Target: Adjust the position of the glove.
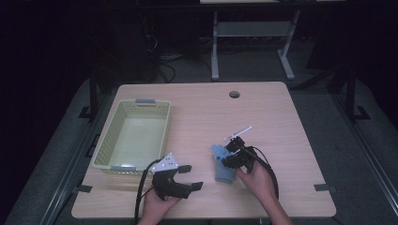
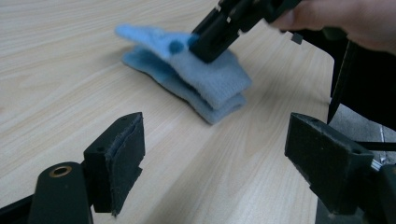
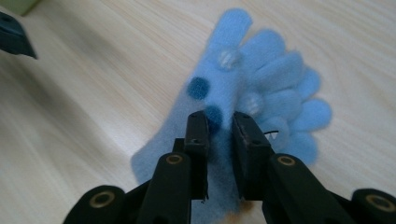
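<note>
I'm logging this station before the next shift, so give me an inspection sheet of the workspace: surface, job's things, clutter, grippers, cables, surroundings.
Surface: light wooden table, with a round hole near its far edge.
Job's things: blue gloves, stacked flat on the table, fingers pointing away from the person; pale green basket at the left with nothing in it.
Clutter: nothing seen.
Grippers: right gripper down on the gloves, jaws nearly together with a fold of glove between them; left gripper open, holding nothing, short of the gloves.
Cables: a black cable trails from the left gripper, another loops beside the right hand.
Surroundings: dim room, grey floor, a desk frame beyond the table.
</note>
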`<state>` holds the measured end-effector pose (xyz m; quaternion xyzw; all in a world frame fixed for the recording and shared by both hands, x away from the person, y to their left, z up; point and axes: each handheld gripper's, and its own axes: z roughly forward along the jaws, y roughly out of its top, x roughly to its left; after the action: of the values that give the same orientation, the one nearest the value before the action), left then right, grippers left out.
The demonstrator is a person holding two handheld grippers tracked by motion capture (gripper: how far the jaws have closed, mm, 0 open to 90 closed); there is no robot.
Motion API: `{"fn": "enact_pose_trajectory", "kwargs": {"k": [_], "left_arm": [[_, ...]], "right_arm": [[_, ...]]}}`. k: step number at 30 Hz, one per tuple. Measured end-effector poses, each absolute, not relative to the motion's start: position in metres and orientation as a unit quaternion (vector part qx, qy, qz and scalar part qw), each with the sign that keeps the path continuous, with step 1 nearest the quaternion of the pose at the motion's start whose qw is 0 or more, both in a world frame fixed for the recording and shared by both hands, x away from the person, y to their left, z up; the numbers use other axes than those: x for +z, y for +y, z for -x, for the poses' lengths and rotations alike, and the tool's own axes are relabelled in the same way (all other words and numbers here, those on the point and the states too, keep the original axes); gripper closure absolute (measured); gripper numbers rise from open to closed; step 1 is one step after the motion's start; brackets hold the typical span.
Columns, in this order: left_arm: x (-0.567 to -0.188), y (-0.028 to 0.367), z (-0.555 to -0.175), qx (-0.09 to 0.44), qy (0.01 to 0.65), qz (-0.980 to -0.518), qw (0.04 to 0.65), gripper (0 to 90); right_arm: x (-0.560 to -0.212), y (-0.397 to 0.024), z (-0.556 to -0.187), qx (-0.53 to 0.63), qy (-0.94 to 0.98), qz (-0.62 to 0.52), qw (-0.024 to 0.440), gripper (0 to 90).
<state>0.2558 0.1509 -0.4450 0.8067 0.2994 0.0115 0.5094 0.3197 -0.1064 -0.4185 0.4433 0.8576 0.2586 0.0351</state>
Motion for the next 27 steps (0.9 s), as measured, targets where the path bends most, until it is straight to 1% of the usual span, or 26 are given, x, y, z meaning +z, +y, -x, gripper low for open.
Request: {"fn": "enact_pose_trajectory", "kwargs": {"k": [3,5,8,11,15,19,21,22,25,26,27], "left_arm": [[-0.446,0.151,-0.256,0.01,0.301,-0.805,0.511,19.7],[-0.446,0.151,-0.257,0.008,0.303,-0.806,0.509,19.8],[-0.446,0.151,-0.257,0.009,0.302,-0.805,0.51,19.8],[-0.446,0.151,-0.256,0.01,0.3,-0.808,0.508,19.8],[-0.447,0.15,-0.257,0.007,0.303,-0.806,0.508,19.8],[-0.447,0.15,-0.256,0.009,0.303,-0.805,0.51,19.8],[-0.447,0.15,-0.256,0.01,0.303,-0.806,0.509,20.0],[-0.447,0.15,-0.256,0.009,0.304,-0.805,0.509,20.1],[-0.448,0.15,-0.257,0.007,0.306,-0.805,0.509,20.5],[-0.449,0.15,-0.257,0.003,0.308,-0.805,0.507,20.5],[-0.45,0.149,-0.258,0.001,0.31,-0.805,0.506,21.0]], "right_arm": [[-0.425,-0.104,-0.318,0.245,0.858,-0.45,0.051,74.3],[-0.426,-0.104,-0.318,0.245,0.857,-0.45,0.051,73.6],[-0.425,-0.106,-0.318,0.252,0.853,-0.454,0.058,65.1],[-0.42,-0.108,-0.318,0.265,0.845,-0.46,0.066,65.5],[-0.413,-0.109,-0.32,0.286,0.839,-0.456,0.079,75.0],[-0.425,-0.105,-0.325,0.273,0.844,-0.459,0.057,77.7],[-0.437,-0.104,-0.326,0.256,0.852,-0.455,0.047,77.5],[-0.44,-0.105,-0.326,0.264,0.849,-0.456,0.044,76.0],[-0.434,-0.112,-0.324,0.281,0.839,-0.463,0.039,70.9],[-0.434,-0.112,-0.324,0.281,0.839,-0.463,0.039,70.9],[-0.43,-0.117,-0.322,0.297,0.834,-0.464,0.036,67.7]]}}
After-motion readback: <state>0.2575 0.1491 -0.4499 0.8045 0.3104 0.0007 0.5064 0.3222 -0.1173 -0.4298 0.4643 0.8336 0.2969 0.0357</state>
